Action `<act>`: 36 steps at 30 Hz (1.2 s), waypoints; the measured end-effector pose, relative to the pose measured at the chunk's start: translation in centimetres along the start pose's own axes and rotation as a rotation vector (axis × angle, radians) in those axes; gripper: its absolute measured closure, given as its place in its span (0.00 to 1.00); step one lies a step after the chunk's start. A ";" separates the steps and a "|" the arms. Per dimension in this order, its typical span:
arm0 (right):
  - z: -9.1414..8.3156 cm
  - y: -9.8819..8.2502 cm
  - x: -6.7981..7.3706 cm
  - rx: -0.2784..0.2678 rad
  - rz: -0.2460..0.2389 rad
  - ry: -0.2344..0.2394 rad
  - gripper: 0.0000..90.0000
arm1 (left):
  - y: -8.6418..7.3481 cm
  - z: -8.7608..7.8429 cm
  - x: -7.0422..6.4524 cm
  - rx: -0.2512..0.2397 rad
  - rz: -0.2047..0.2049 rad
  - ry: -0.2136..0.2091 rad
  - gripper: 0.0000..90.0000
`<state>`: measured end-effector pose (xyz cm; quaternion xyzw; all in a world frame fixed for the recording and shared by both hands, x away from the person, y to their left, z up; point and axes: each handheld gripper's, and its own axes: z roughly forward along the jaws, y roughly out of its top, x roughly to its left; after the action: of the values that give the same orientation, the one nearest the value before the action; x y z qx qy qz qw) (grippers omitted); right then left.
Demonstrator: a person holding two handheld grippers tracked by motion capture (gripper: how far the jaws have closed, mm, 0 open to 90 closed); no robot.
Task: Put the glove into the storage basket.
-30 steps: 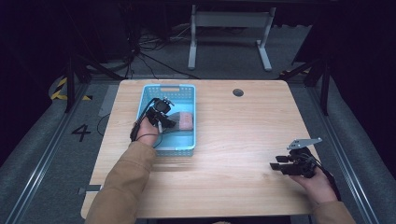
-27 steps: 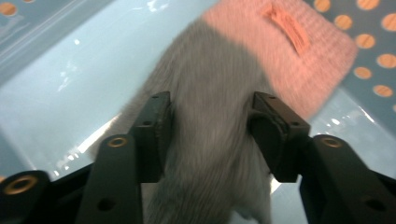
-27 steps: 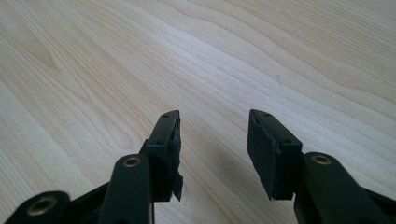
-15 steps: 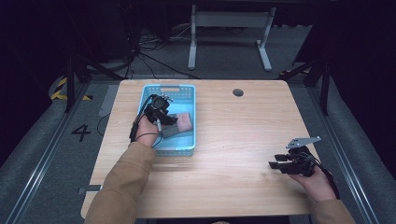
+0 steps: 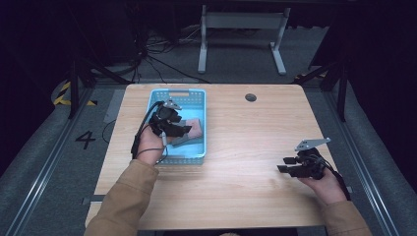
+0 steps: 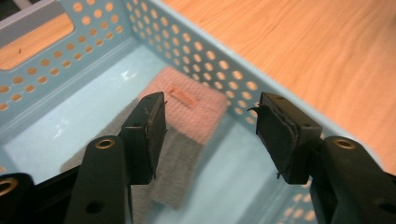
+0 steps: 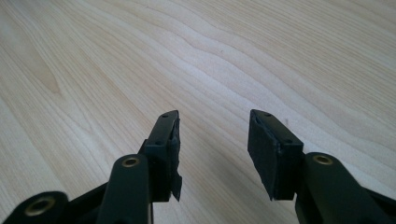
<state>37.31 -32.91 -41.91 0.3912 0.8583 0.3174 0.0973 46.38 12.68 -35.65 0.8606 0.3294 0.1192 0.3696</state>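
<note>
The left hand-held gripper (image 6: pixel 210 128), whose jaws have just been opening, hangs empty above the pink and grey folded cloths (image 6: pixel 187 135) in the perforated light-blue plastic basket (image 6: pixel 224 70). They look soft and light; pinch a folded edge. The right hand-held gripper (image 7: pixel 212 149) gapes over the wooden bench (image 7: pixel 233 56).

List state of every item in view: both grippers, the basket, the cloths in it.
Left gripper: open, nothing between the jaws, which have just been opening; above the basket.
Right gripper: open, empty, over bare table.
Blue basket: upright on the table, holding two cloths.
Pink cloth: folded, lying flat on the basket floor beside the wall.
Grey cloth: folded, flat, touching the pink one, loose.
</note>
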 end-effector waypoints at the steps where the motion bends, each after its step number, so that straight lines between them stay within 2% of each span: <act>1: 0.0 0.1 0.0 -0.001 -0.003 0.003 0.61 | -0.1 -0.3 -0.3 -0.003 0.006 -0.007 0.48; 8: 0.6 0.6 0.1 0.004 -0.014 0.014 0.61 | -0.8 -2.0 -2.4 -0.024 0.045 -0.049 0.48; 20: 0.8 0.5 -0.1 0.003 -0.019 0.021 0.60 | -2.5 -3.5 -5.6 -0.060 0.092 -0.126 0.47; 25: 0.5 0.3 -0.3 0.000 -0.009 0.016 0.60 | -3.3 -3.3 -7.0 -0.044 0.094 -0.171 0.46; 36: 0.6 0.2 -0.4 -0.001 -0.010 0.016 0.60 | -5.1 -1.9 -9.5 -0.019 0.107 -0.201 0.46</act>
<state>37.93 -32.86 -42.32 0.3841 0.8610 0.3204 0.0923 35.93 10.08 -37.63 0.8810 0.2433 0.0551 0.4021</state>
